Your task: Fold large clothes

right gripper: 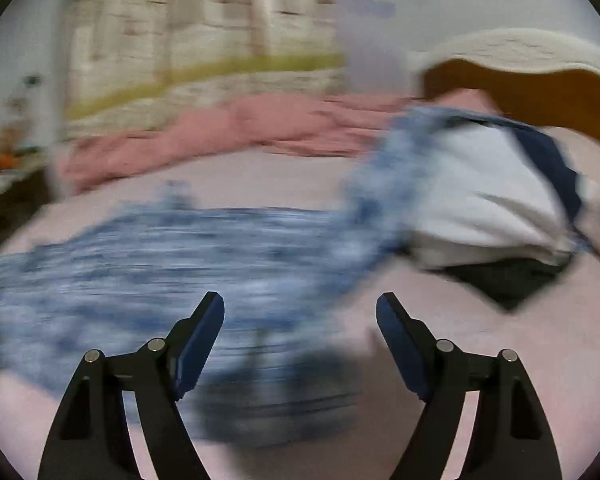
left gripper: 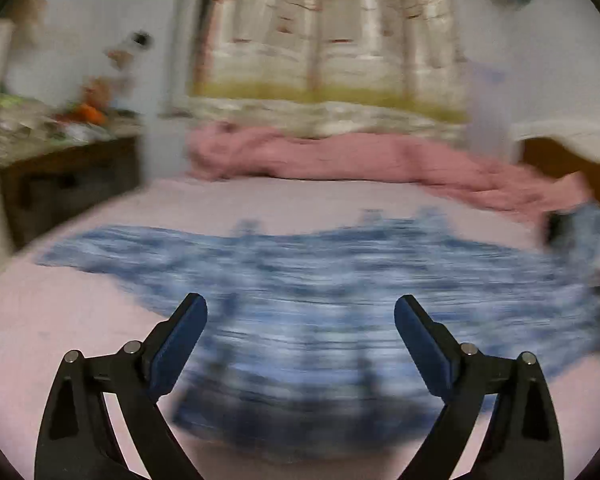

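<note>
pink blanket [left gripper: 340,160] behind, pillow [right gripper: 480,200] right — bedsheet [left gripper: 40,320] bare

A patterned curtain [left gripper: 332,36] with a yellow-green band is hanging on the far wall, glowing with pale daylight. A pink blanket [left gripper: 340,160] is lying bunched along the bed's [left gripper: 40,328] far edge, while a cluttered dark wooden cabinet [left gripper: 68,176] is standing at left.

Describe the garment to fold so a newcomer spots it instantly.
Find the pale pink bed sheet. Spread flat across its middle, nearer than the bunched pink blanket, lies the mottled blue-and-white garment. It is the only blue patterned cloth lying spread out.
</note>
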Available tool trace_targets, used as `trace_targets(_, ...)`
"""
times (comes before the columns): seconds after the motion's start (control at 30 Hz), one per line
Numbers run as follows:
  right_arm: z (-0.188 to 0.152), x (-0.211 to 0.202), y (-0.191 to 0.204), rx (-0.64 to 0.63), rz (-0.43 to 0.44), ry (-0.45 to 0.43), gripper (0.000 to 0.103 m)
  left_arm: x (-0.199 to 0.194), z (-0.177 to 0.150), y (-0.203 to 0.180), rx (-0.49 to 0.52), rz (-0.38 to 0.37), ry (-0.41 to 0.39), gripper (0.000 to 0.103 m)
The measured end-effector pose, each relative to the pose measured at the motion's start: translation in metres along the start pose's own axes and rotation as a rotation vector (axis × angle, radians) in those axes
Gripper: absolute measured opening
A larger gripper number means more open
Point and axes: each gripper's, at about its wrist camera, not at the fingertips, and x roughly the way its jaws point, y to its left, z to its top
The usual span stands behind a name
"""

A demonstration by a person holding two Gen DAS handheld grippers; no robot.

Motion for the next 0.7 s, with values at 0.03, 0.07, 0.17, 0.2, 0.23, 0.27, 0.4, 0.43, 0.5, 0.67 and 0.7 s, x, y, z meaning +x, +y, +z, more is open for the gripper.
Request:
trace_targets(0.03,0.002,0.0,0.012,-0.002,0.086,0.03,0.081,0.001,0.004,-0.011,-0.011,-0.022,0.057,0.086)
trace_targets(0.07,0.003,0.002,0.029,-0.013,0.163,0.074,0.081,-0.002,0.006,-0.021,-0.012,-0.055,0.076,0.084)
trace_targets(0.17,-0.001,0.014,0.086,-0.092,0.188,0.167,0.081,-0.002,0.015,-0.061,0.019,-0.102,0.137,0.085)
trace_targets(0.2,-0.005,0.018,0.102,-0.124,0.173,0.187,0.081,0.006,0.018,-0.071,0.021,-0.091,0.172,0.084)
trace_targets(0.23,-0.008,0.028,0.12,-0.159,0.135,0.212,0.082,0.018,0.019,-0.08,0.025,-0.085,0.204,0.084)
trace_targets(0.27,-0.013,0.036,0.129,-0.177,0.113,0.234,0.083,0.031,0.017,-0.086,0.037,-0.071,0.238,0.084)
trace_targets(0.4,-0.046,0.066,0.142,-0.21,0.062,0.364,0.083,0.084,-0.028,-0.097,0.063,-0.02,0.414,0.083)
trace_targets(0.43,-0.053,0.067,0.137,-0.207,0.067,0.385,0.083,0.095,-0.04,-0.095,0.06,-0.004,0.461,0.082)
trace_targets(0.5,-0.055,0.057,0.127,-0.187,0.114,0.377,0.083,0.092,-0.042,-0.093,0.052,-0.009,0.444,0.082)
trace_targets(0.67,-0.054,0.048,0.076,-0.155,0.153,0.369,0.083,0.086,-0.046,-0.094,0.069,0.015,0.433,0.083)
trace_targets(0.7,-0.052,0.044,0.068,-0.164,0.125,0.364,0.083,0.085,-0.046,-0.091,0.059,0.017,0.435,0.083)
